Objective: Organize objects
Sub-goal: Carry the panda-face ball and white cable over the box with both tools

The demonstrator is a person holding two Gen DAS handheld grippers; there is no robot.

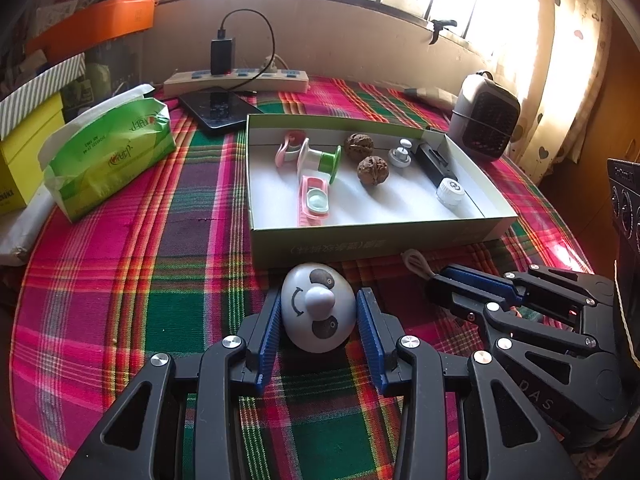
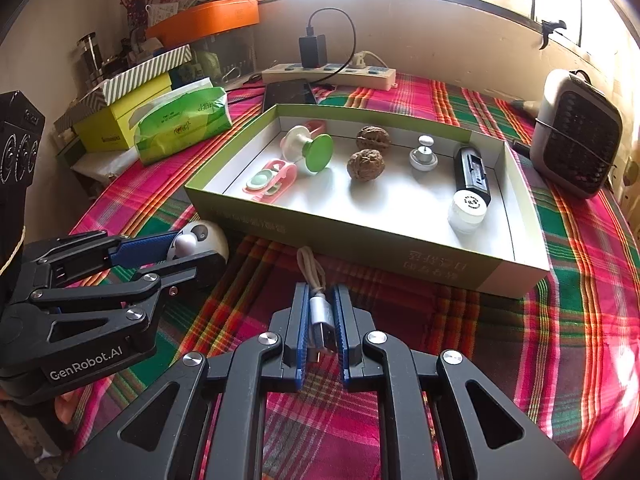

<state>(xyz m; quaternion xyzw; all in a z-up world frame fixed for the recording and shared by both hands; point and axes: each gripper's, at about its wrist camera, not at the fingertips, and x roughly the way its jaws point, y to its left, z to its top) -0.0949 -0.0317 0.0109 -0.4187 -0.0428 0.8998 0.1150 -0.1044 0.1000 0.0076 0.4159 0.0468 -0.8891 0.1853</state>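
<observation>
Plaid cloth in pink, green and red covers the tabletop (image 1: 120, 300) we work over. At far left we see a yellow box (image 1: 16, 148), then a green tissue pack (image 1: 112, 152) lying on the cloth. Behind it, by the wall, sit a phone (image 1: 218, 110) and a power strip (image 1: 236, 80) with a black charger (image 1: 221, 55) plugged in.

Near the front, our left tool (image 1: 318, 320) has its blue pads on either side of a white egg toy (image 1: 318, 308) with a painted face; the pads stand wide and seem to touch its sides, the toy resting on the cloth just before the tray.

The tray (image 1: 360, 244), a shallow green-edged box, lies in the middle. Inside, from left, are a pink and green roller (image 1: 316, 158), a pink clip (image 1: 314, 200), two walnuts (image 1: 372, 170), a small metal knob (image 1: 400, 154), a black bar (image 1: 432, 162) and a white cap (image 1: 450, 192).

To the right, our right tool (image 2: 320, 320) is closed on a silver USB plug (image 2: 322, 316), its beige cable (image 2: 310, 264) looping toward the tray's near wall. Beyond the tray's far right corner stands a small grey heater (image 1: 484, 116).
</observation>
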